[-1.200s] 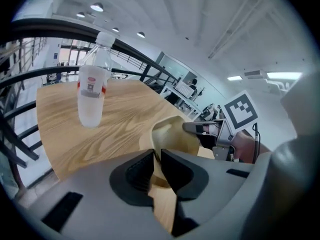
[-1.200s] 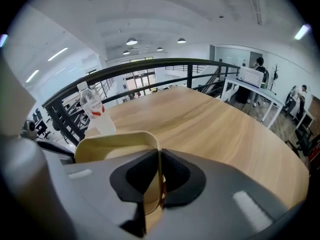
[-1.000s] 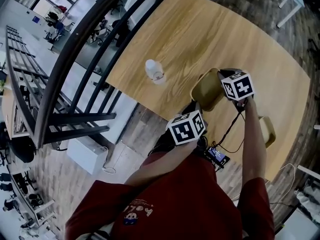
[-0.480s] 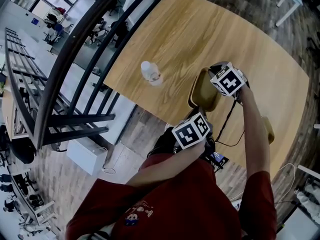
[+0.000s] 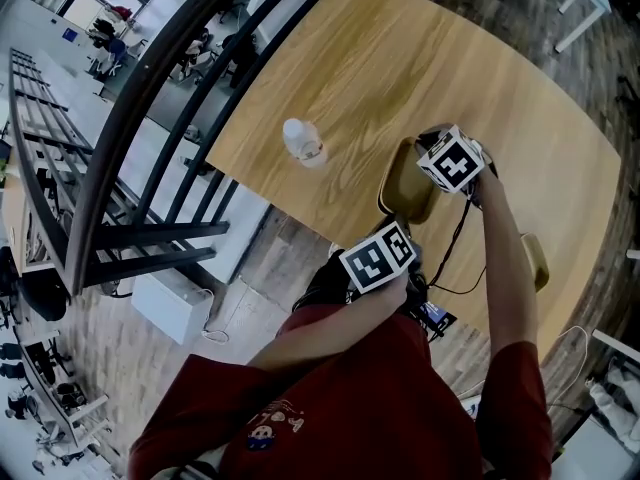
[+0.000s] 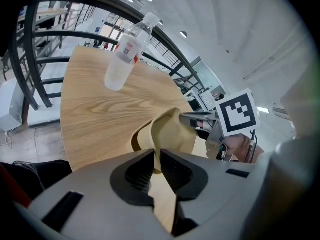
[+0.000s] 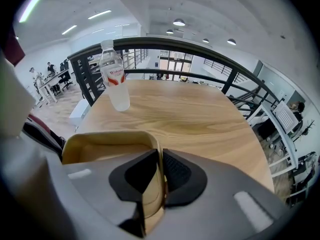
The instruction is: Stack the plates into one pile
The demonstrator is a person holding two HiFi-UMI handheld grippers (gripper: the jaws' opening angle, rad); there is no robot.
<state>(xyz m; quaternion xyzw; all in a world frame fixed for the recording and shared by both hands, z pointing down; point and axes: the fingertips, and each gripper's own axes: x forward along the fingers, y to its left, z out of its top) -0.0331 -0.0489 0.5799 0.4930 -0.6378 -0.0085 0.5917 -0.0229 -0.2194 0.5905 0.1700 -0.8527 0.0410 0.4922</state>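
Observation:
A tan, square-cornered plate (image 5: 405, 181) is held tilted on edge over the wooden table (image 5: 380, 58), near its front edge. My left gripper (image 6: 157, 159) is shut on the plate's near rim (image 6: 167, 131). My right gripper (image 7: 161, 176) holds the opposite rim (image 7: 107, 144). Its jaws have just been opening a little, with the rim still between the pads. In the left gripper view the right gripper (image 6: 197, 118) shows across the plate. A second tan plate (image 5: 538, 260) lies flat to the right, partly hidden by the right arm.
A clear water bottle (image 5: 303, 140) with a red label stands on the table left of the plate, also seen as a bottle (image 7: 114, 76) ahead of the right gripper. A dark curved railing (image 5: 150, 98) runs past the table's left side. Cables (image 5: 455, 268) hang near the person's lap.
The right gripper and its side of the plate have shifted a little left and rolled, so the plate stands more on edge. The left gripper has barely moved.

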